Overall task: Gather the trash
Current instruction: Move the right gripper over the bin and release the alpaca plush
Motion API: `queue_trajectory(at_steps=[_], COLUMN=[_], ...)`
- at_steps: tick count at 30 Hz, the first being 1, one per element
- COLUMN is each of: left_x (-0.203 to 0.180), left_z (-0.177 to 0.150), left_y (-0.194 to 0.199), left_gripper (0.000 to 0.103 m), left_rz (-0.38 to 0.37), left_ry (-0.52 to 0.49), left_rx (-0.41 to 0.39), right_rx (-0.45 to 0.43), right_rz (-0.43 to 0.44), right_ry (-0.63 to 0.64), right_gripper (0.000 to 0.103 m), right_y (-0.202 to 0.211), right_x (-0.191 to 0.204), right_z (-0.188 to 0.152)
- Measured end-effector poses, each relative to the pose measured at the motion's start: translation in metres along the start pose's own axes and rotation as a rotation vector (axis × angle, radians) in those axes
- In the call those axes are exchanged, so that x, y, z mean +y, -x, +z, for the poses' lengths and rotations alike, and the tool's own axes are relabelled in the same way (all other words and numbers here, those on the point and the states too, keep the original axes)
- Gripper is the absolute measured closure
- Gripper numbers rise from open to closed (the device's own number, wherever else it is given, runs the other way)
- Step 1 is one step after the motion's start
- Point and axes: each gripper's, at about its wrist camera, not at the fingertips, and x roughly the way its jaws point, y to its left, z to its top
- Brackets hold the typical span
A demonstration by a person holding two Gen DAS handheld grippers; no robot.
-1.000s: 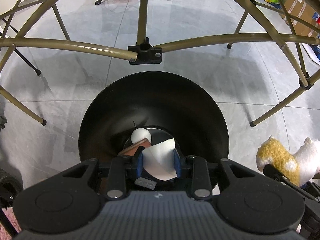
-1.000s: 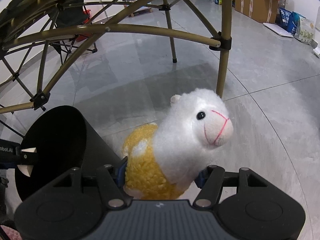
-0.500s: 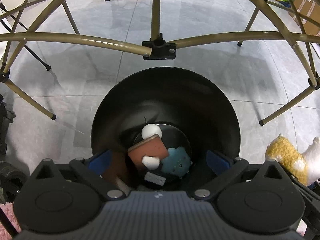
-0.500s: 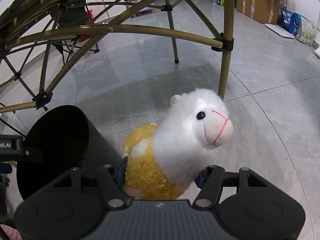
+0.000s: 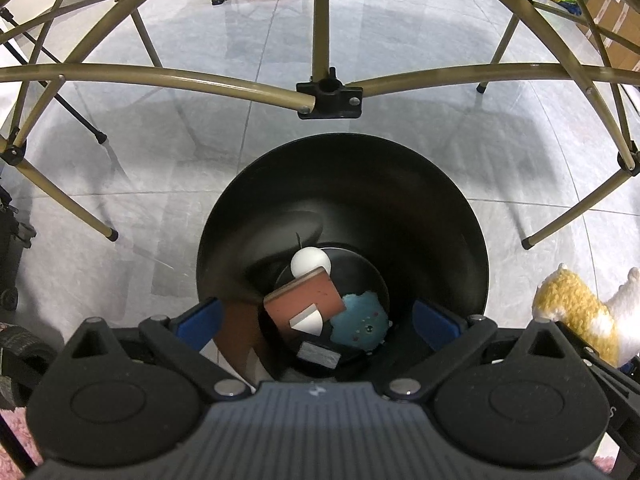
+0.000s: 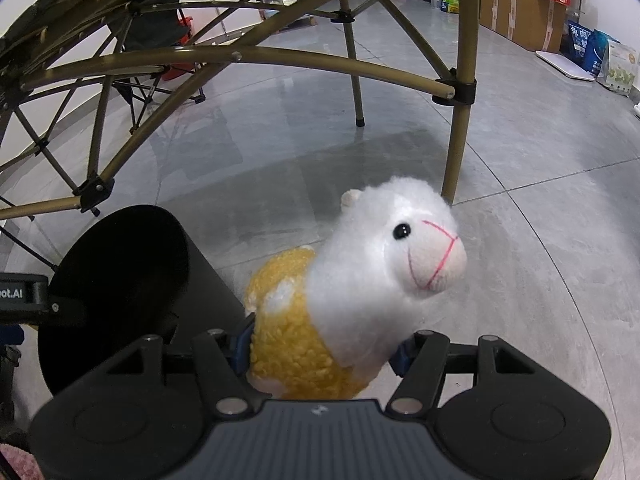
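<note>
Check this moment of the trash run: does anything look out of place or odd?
One thing stands out: the right gripper is clamped on a plush alpaca, a toy rather than obvious trash, beside the black bin. The bin's contents look ordinary: white ball, brown card, blue scrap.

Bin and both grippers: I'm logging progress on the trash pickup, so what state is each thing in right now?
Black bin: upright, open-topped, trash at the bottom.
White paper scrap: in the bin, lying on the brown card.
Left gripper: open, nothing between its fingers, above the bin.
Right gripper: shut on the plush alpaca.
</note>
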Motion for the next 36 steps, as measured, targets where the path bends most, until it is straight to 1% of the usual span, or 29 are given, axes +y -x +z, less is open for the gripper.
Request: queue_trajectory(at_steps=[13,18,27,36], left_x=[0.023,0.038,0.069,0.096], left_z=[-0.004,-0.005,-0.009,-0.014], left_y=[0.014,0.018,0.023,0.030], left_gripper=[0.000,0.000,0.000,0.000], left_rz=[0.020,0.025,0.042,0.047], left_ry=[0.010,0.027,0.075,0.108], left_rx=[-0.043,-0.056,-0.067,-0.086], right_rx=[-0.040,-0.059,-0.067,-0.055], right_rz=[0.030,0.051,0.091,0.124], right_ry=[0.058,0.094,0.150,0.216], right_gripper=[0.041,0.041,0.041,0.041], right_y=[0.017,0.024,0.028,0.025], right_x=[0.026,0.044,0.078,0.119], right_z=[0.005,0.008,0.011,0.011])
